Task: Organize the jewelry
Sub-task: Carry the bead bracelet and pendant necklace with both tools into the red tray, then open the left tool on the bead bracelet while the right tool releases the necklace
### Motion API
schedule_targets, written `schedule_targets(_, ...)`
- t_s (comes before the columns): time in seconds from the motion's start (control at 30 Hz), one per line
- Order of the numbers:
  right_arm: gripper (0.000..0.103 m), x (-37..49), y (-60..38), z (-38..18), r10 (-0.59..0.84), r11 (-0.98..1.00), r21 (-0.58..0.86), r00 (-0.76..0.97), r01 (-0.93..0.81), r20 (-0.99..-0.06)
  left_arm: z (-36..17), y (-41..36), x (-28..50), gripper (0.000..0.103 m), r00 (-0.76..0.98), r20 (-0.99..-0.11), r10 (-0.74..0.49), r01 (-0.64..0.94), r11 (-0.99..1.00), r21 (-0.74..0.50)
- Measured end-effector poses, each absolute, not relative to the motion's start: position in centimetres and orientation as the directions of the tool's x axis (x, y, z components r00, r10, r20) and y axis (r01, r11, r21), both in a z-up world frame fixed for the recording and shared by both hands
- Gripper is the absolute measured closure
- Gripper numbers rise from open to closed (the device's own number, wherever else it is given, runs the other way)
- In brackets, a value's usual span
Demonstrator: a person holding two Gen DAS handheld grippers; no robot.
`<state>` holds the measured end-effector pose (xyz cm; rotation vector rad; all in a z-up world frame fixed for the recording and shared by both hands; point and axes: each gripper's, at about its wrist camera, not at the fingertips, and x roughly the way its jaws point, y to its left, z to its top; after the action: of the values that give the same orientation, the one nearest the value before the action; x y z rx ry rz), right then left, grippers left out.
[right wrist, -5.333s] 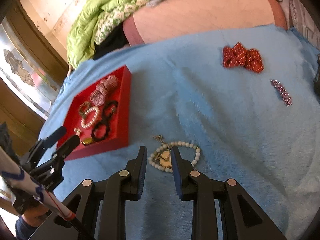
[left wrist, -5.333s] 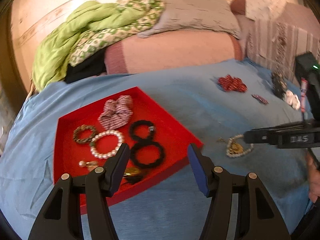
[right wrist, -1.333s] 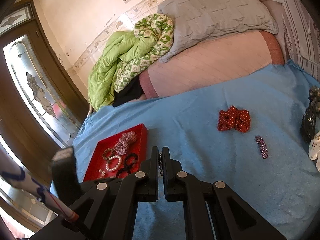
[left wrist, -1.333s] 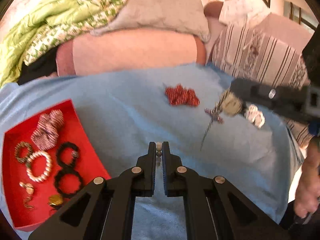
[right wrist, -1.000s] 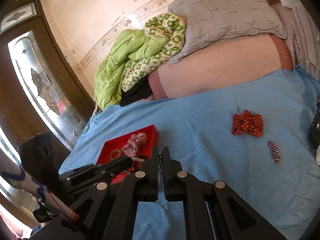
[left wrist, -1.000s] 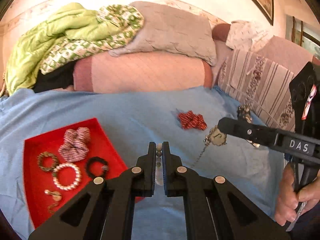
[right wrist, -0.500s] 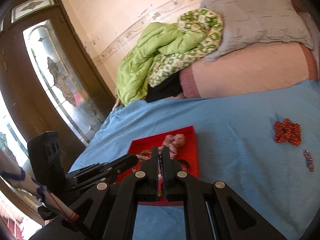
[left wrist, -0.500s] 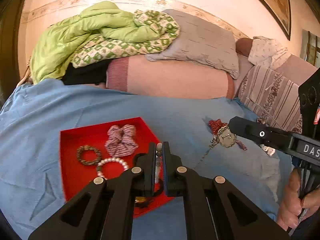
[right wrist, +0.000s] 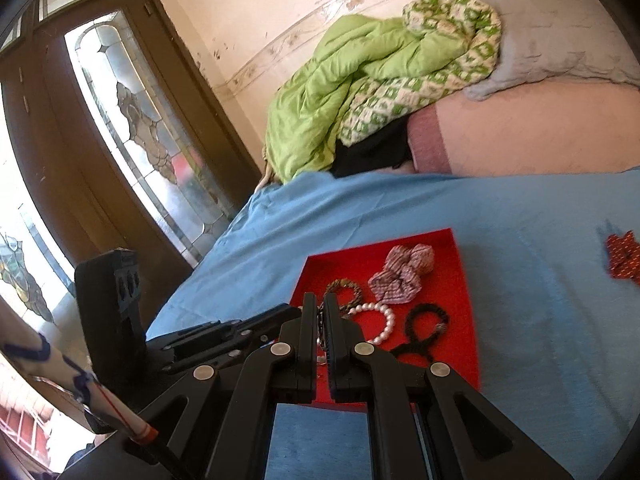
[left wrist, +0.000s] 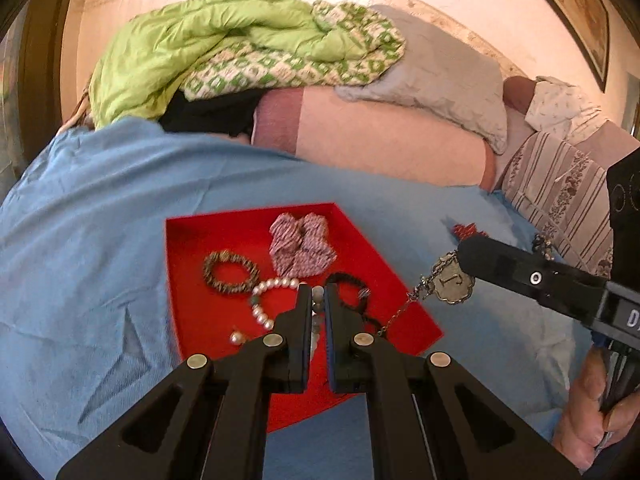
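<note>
Holding a bead necklace (left wrist: 318,296) tight, our left gripper (left wrist: 318,300) hangs over the red tray (left wrist: 188,264). Its two fingers are pinched on the pale beads, and more beads hang down between them. Our right gripper (right wrist: 320,312) is pinched too. It holds the other end of the same necklace, a gold pendant (left wrist: 451,280) with a thin chain (left wrist: 396,314) that droops toward the tray's right side. In the left wrist view that gripper (left wrist: 466,254) comes in from the right, with a hand (left wrist: 588,412) under it.

We see the tray lying on a blue sheet (left wrist: 88,248). Inside it are a pink striped scrunchie (left wrist: 302,242) at the far side, a brown bead bracelet (left wrist: 230,272) to the left, a pearl bracelet (left wrist: 264,300) nearer to us, and black hair ties (left wrist: 348,284) to the right. A small pearl earring (left wrist: 237,337) sits near the front of the tray.

A red bow (right wrist: 624,256) lies on the sheet, well apart from the tray on the right. Far away we see a green blanket (left wrist: 200,40), a grey pillow (left wrist: 448,76) and a pink bolster (left wrist: 384,140). A glass door (right wrist: 132,128) stands on the left in the right wrist view.
</note>
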<state>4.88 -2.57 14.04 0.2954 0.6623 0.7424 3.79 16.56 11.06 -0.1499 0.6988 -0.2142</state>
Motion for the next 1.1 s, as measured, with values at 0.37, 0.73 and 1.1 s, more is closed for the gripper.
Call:
schedule_targets(0.37, 0.099, 7.4, 0.5, 9.0, 0.732, 0.681, 0.54, 0.451, -0.494, -0.511, 7.0, 18.0, 4.9, 0.098, 0.683, -0.708, -0.181, 0.051, 0.978, -0.201)
schedule_targets(0.73, 0.099, 9.5, 1.2, 4.8, 0.683, 0.73, 0.541, 0.424, -0.418, -0.595, 4.8, 17.0, 5.3, 0.098, 0.639, -0.758, -0.13, 0.042, 0.99, -0.134)
schedule_targets(1.1, 0.099, 10.1, 1.6, 3.0, 0.636, 0.77, 0.501, 0.415, -0.395, -0.65, 3.7, 17.1, 5.6, 0.098, 0.615, -0.783, -0.09, 0.034, 0.996, -0.087)
